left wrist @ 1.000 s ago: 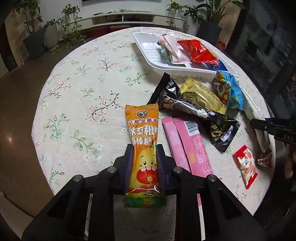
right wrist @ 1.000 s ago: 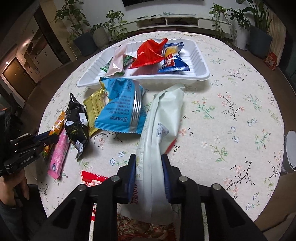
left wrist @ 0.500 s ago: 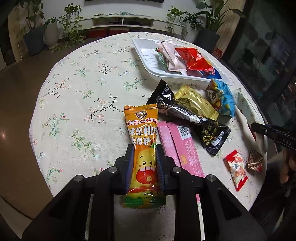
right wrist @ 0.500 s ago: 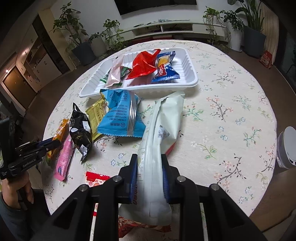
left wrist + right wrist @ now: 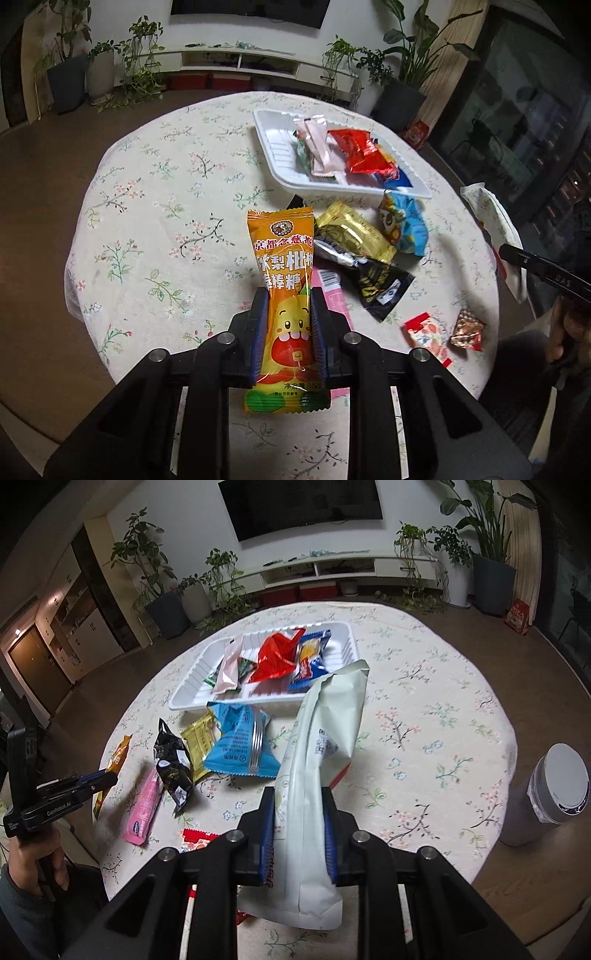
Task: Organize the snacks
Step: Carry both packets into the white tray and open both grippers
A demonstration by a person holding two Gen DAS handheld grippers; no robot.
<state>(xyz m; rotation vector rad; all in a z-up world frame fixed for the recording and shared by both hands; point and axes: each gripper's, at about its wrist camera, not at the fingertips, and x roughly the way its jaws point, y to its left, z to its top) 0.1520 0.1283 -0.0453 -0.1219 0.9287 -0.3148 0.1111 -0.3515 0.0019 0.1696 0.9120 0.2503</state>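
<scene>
My left gripper is shut on an orange lollipop packet, held clear above the round floral table. In the right wrist view my right gripper is shut on a long pale green pouch, also lifted off the cloth. A white tray at the far side holds a pink packet, a red bag and a blue-and-orange packet. The left gripper also shows at the left edge of the right wrist view, with the orange packet in it.
Loose on the cloth lie a gold packet, a black packet, a blue panda bag, a pink bar and two small candies. A grey cylindrical bin stands beside the table's right edge. Potted plants line the back wall.
Both grippers rose with their packets, so the table looks smaller and farther below. The orange packet and the green pouch have lifted off the cloth.
</scene>
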